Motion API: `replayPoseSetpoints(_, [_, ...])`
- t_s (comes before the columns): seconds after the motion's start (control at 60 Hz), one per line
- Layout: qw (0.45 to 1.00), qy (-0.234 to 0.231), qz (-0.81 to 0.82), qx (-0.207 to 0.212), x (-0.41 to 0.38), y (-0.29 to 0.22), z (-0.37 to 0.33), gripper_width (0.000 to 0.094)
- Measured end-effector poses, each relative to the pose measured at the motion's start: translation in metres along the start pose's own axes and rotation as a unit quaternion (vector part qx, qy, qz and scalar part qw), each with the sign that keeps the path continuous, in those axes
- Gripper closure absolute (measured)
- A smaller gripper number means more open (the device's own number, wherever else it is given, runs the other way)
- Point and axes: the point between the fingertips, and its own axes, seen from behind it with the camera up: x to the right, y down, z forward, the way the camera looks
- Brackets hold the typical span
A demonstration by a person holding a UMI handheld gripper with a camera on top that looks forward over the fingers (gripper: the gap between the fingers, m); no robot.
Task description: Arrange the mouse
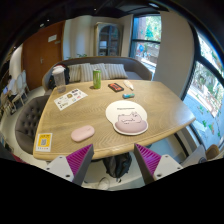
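A pink mouse lies on the wooden table, near its front edge and to the left. A round cat-shaped mouse mat with a pink and white pattern lies to the right of it, a hand's width away. My gripper is held below and in front of the table's front edge, with its two magenta-padded fingers wide apart and nothing between them. The mouse is ahead of the left finger, well beyond it.
On the table are a yellow card at the front left, papers, a green bottle, a small dark box and a phone-like item. A grey chair stands at the left. A sofa is behind.
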Motion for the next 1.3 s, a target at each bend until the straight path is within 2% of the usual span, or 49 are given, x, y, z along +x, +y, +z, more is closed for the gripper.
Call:
replayPoseSetpoints(0.217, [1.0,-0.018,-0.007,0.007,-0.016,0.003,0.006,0.0083])
replayPoseSetpoints(0.517, [0.993,-0.115,-0.006,0.013,-0.111,0.039,0.067,0.0096])
replayPoseSetpoints(0.683, [0.99,-0.141,-0.011,0.024,-0.151,0.046,0.107,0.0096])
replayPoseSetpoints(0.717, [0.99,-0.141,-0.015,0.025,-0.153,0.046,0.114,0.0086])
replayPoseSetpoints(0.75, [0.989,-0.138,-0.023,0.046,-0.153,0.037,0.121,0.0098])
replayPoseSetpoints(0.967, [0.987,-0.138,-0.037,0.07,-0.159,0.003,0.158,0.0109])
replayPoseSetpoints(0.983, [0.987,-0.138,-0.044,0.072,-0.16,0.001,0.161,0.0062])
replayPoseSetpoints(1.0, [0.986,-0.137,-0.05,0.074,-0.161,-0.001,0.164,0.011])
replayPoseSetpoints(1.117, [0.982,-0.15,-0.062,0.092,-0.172,-0.015,0.177,0.0116])
replayPoseSetpoints(1.233, [0.98,-0.154,-0.067,0.104,-0.178,-0.025,0.184,0.0178])
replayPoseSetpoints(1.25, [0.98,-0.155,-0.069,0.106,-0.179,-0.025,0.185,0.0144])
replayPoseSetpoints(1.267, [0.979,-0.156,-0.07,0.109,-0.18,-0.026,0.186,0.021])
replayPoseSetpoints(1.3, [0.978,-0.158,-0.071,0.116,-0.181,-0.026,0.186,0.0278])
